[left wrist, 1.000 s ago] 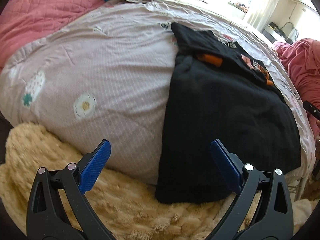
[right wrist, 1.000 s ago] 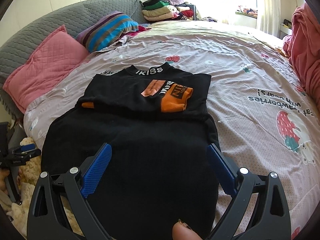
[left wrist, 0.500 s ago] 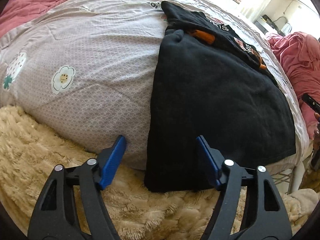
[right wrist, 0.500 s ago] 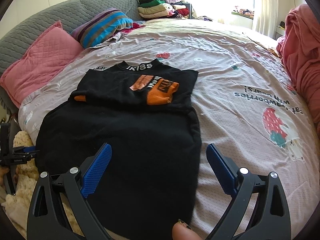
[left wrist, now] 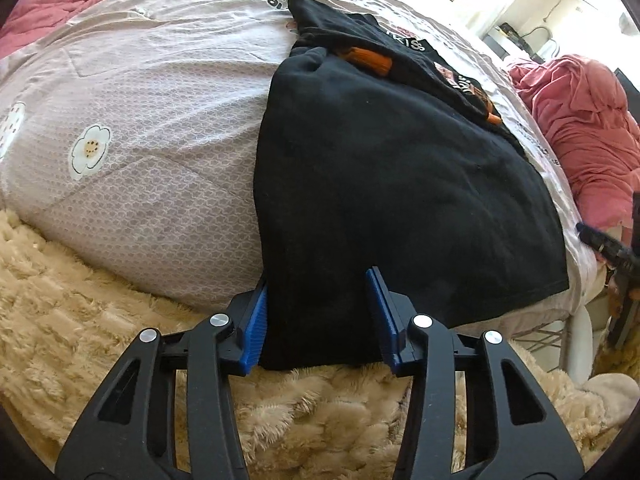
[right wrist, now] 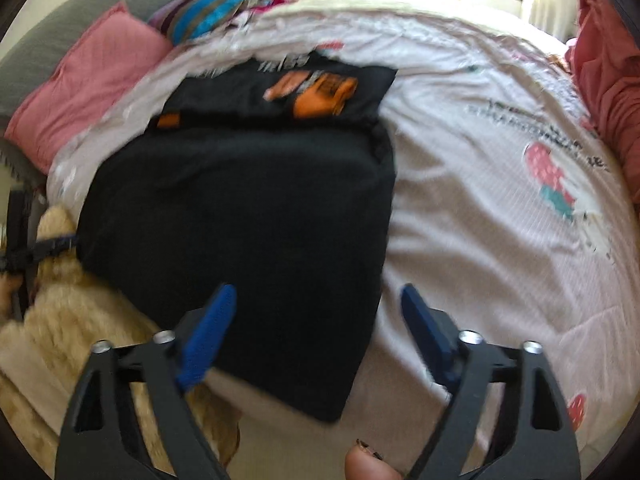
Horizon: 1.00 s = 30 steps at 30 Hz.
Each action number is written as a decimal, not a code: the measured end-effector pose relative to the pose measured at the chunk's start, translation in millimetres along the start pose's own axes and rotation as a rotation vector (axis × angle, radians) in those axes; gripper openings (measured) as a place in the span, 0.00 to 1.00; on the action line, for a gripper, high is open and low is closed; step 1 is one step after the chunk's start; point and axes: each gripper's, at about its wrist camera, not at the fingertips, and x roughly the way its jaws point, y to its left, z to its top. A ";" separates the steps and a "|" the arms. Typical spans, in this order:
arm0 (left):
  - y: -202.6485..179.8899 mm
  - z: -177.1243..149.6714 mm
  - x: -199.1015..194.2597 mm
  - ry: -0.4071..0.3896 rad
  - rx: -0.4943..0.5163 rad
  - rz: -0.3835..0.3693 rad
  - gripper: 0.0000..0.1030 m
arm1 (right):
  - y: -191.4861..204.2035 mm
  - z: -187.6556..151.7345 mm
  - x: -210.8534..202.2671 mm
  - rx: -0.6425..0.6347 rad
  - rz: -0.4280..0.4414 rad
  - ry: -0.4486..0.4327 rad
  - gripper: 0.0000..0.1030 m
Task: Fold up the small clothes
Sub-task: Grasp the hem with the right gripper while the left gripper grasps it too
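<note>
My left blue-padded black claw (left wrist: 318, 314) has narrowed since half a second ago and now straddles the near corner of the black knit garment (left wrist: 392, 184), pads apart, not clamped. My right claw (right wrist: 316, 320) stays wide open above its other corner. Collar lettering on the black-and-orange top (right wrist: 316, 88) is blurred, unreadable. Both lie flat on the pale patterned bedsheet (right wrist: 500, 168).

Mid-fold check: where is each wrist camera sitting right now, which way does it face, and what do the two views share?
Left wrist: low at the bed's edge, looking up along the black garment; left gripper open astride its hanging corner, above the beige fleece blanket.
Right wrist: higher, facing the pink pillow; right gripper open over the garment's near corner; a thumb tip shows.
Shared: the garment, its orange print and the bedsheet.
</note>
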 end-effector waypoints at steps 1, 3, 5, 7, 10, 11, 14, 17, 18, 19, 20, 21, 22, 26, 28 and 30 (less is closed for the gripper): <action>0.5 -0.2 -0.2 0.000 -0.003 -0.003 0.35 | 2.0 -6.2 0.7 -0.011 -0.001 0.025 0.65; 1.2 -0.3 -0.6 -0.001 -0.007 -0.012 0.35 | 2.1 -15.8 2.7 -0.018 -0.015 0.067 0.58; 1.2 -0.7 -1.0 -0.001 -0.007 -0.015 0.35 | -0.1 -22.3 4.7 -0.017 -0.033 0.093 0.53; 1.4 -1.4 -1.9 -0.001 -0.006 -0.022 0.35 | -1.9 -28.0 8.6 -0.007 -0.034 0.119 0.44; 4.1 -3.8 -2.9 0.001 -0.014 -0.025 0.35 | 0.9 -35.8 20.4 -0.011 -0.007 0.161 0.40; 4.6 -4.6 -3.1 0.001 -0.014 -0.027 0.35 | 1.7 -38.2 25.3 -0.010 -0.014 0.170 0.40; 6.9 -7.0 -5.0 0.000 -0.020 -0.023 0.35 | -0.7 -38.8 33.1 0.018 -0.005 0.166 0.40; 11.8 -7.9 -5.5 0.000 -0.041 -0.023 0.35 | 3.7 -34.0 24.5 -0.018 0.005 0.103 0.11; 13.3 -8.0 -4.7 0.005 -0.048 -0.029 0.35 | 5.8 -30.5 19.1 -0.026 0.018 0.078 0.08; 13.7 -8.3 -4.0 0.007 -0.049 -0.030 0.35 | 7.3 -27.4 11.1 -0.029 0.045 0.040 0.08; 13.3 -8.9 -3.5 0.010 -0.048 -0.027 0.35 | 8.6 -24.1 4.0 -0.030 0.067 0.003 0.08; 11.6 -9.3 -2.9 0.014 -0.041 -0.021 0.34 | 10.6 -19.1 -4.6 -0.033 0.093 -0.045 0.08; 10.0 -9.5 -2.9 0.014 -0.035 -0.018 0.32 | 11.8 -14.9 -10.0 -0.033 0.111 -0.077 0.08; 8.0 -8.5 -2.4 0.016 -0.031 -0.014 0.20 | 11.5 5.0 -30.2 -0.029 0.161 -0.201 0.08; 9.0 -8.2 -5.0 0.008 -0.038 -0.014 0.13 | 10.7 14.5 -36.8 -0.031 0.155 -0.246 0.08; 8.6 -6.1 -9.8 -0.012 -0.040 -0.019 0.06 | 7.5 19.5 -41.4 -0.016 0.156 -0.273 0.08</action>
